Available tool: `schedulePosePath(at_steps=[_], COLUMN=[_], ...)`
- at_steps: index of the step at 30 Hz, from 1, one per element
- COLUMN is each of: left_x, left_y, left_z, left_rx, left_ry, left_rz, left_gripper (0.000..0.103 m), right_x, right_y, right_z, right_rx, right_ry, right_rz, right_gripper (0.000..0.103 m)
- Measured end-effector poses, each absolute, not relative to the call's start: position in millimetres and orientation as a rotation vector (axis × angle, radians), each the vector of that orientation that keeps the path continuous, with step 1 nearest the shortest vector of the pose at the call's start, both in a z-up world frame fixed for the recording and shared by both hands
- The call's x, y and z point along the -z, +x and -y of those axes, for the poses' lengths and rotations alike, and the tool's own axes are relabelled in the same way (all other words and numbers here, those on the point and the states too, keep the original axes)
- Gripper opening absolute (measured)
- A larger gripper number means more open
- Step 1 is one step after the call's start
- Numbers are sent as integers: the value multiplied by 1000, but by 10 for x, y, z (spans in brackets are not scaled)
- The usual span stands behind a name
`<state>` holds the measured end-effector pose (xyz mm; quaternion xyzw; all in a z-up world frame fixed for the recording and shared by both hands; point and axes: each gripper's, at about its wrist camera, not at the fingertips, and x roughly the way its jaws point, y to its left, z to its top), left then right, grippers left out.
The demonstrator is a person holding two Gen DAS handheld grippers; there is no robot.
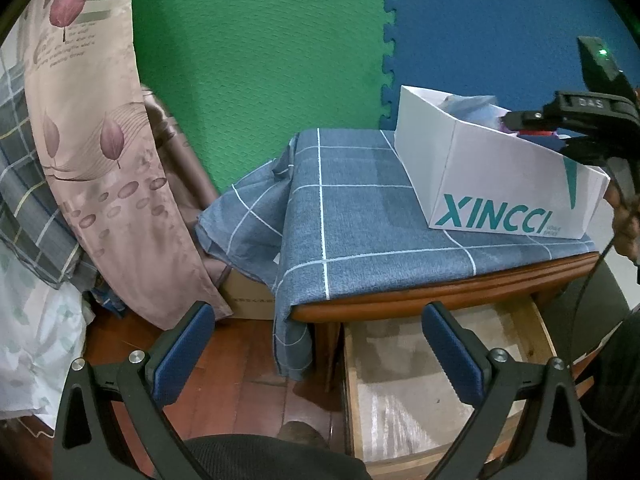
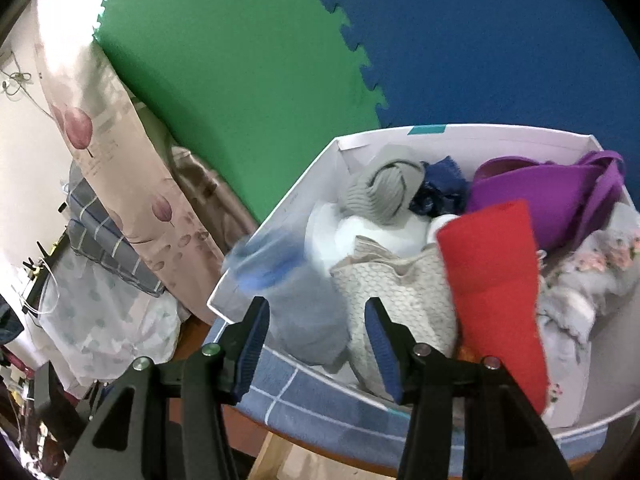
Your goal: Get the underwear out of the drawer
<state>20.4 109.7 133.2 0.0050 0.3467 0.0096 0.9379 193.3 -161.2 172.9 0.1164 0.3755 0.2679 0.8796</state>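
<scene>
Two tools open, empty: left tool (image 1: 318,354) | right tool (image 2: 316,344) | box (image 1: 500,184) reads "XINCCI"

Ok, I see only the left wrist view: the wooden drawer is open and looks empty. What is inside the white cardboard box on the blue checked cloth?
Observer: The white cardboard box is full of clothes; a red folded cloth lies on top.
Operator: Do the right tongs hold anything?
Observer: No, the right tongs are open; a pale blue-grey garment lies between them, not squeezed.
Operator: What is behind the red one?
Observer: A purple garment with a strap.
</scene>
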Motion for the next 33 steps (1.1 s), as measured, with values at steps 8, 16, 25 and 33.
schedulePosePath(at_steps=[8, 16, 25, 33], left_x=[-1312, -1318, -1451, -1689], left_y=[231, 258, 135, 47], left_z=[-1028, -967, -365, 177], left_rx=[-26, -40, 7, 29], left_ry=[46, 70, 79, -4], left_rz=[-715, -714, -637, -525], left_gripper=[103, 103, 103, 103], right_x=[-1799, -1829, -1842, -1631], right_y=[1793, 1025, 222, -178], right_z=[1918, 2183, 2302, 2281], right_rx=[-562, -522, -374, -378], right_ry=[299, 190, 132, 133], right_rz=[-739, -567, -341, -221], right_gripper=[51, 51, 54, 64])
